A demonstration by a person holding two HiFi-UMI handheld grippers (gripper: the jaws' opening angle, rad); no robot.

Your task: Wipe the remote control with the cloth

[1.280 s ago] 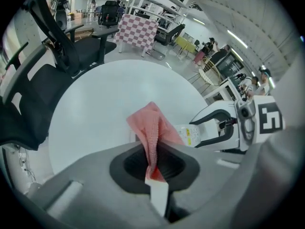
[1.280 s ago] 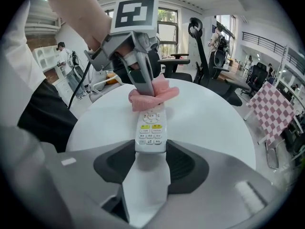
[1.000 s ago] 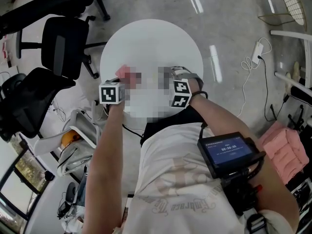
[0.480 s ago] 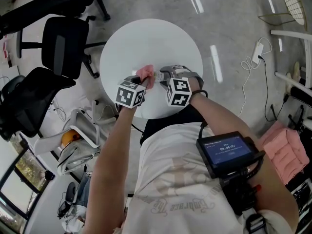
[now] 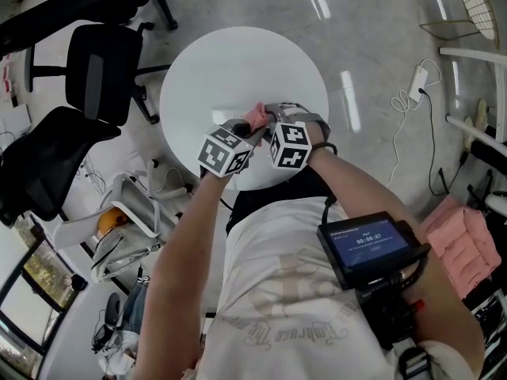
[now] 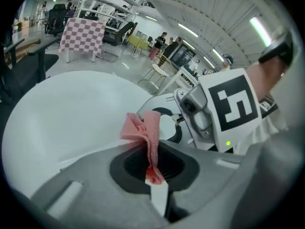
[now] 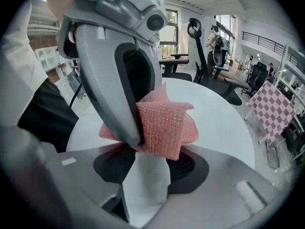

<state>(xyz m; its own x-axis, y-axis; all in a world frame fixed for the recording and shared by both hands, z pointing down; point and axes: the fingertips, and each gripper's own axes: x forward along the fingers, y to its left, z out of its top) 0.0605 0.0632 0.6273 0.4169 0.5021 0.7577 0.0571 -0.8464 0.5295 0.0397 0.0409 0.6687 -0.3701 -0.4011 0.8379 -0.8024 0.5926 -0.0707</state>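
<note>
Left gripper (image 6: 151,173) pinches the limp cloth (image 6: 143,128), draped at 12 o'clock over the stiff, likely slick remote control (image 7: 143,187) clamped endwise in the right gripper (image 7: 150,168)

Tabletop (image 5: 238,62) open beyond left claw (image 5: 247,127) and right claw (image 5: 273,117); chairs (image 5: 95,77) crowd left.

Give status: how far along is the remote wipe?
Done: left gripper is shut on the pink cloth, right gripper is shut on the white remote, both over the table. In hand: cloth pressed on the remote's far end. Left: the rest of the wipe; how much is already cleaned can't be told.
</note>
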